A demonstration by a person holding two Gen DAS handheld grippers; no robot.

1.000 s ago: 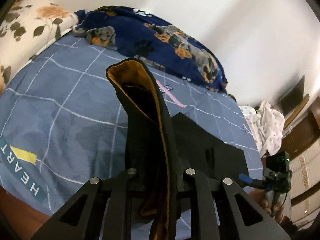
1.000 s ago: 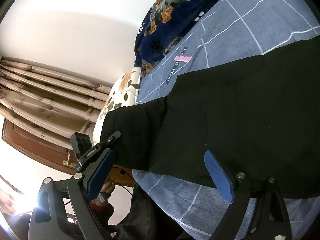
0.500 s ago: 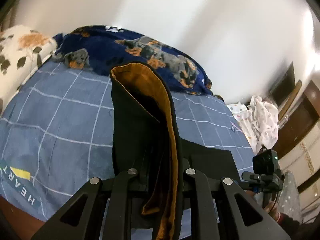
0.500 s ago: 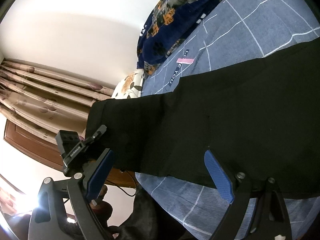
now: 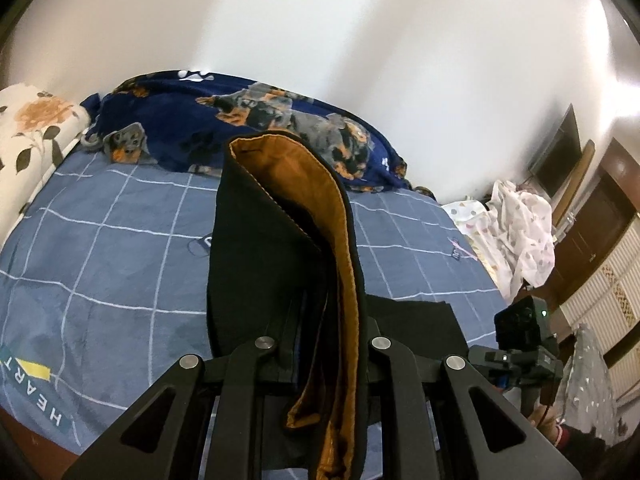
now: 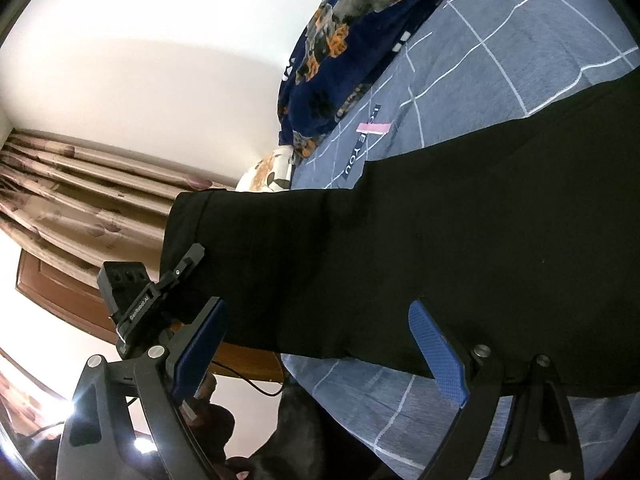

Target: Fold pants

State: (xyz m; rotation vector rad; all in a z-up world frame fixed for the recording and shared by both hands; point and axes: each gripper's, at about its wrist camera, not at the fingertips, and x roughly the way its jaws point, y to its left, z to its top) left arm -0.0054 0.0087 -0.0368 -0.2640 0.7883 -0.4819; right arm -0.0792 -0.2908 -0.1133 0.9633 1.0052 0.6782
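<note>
Since the earlier frame, the left gripper (image 5: 328, 344) has risen, lifting the end of the black pants (image 6: 440, 248) higher off the blue checked bedsheet (image 5: 100, 264). Its fingers are clamped tight on the bunched fabric, whose brown lining (image 5: 320, 200) faces outward. Most of the pants lie flat on the sheet. The right gripper (image 6: 320, 352) holds position with its blue pads (image 6: 438, 356) spread wide, gripping nothing, just in front of the pants' near edge.
</note>
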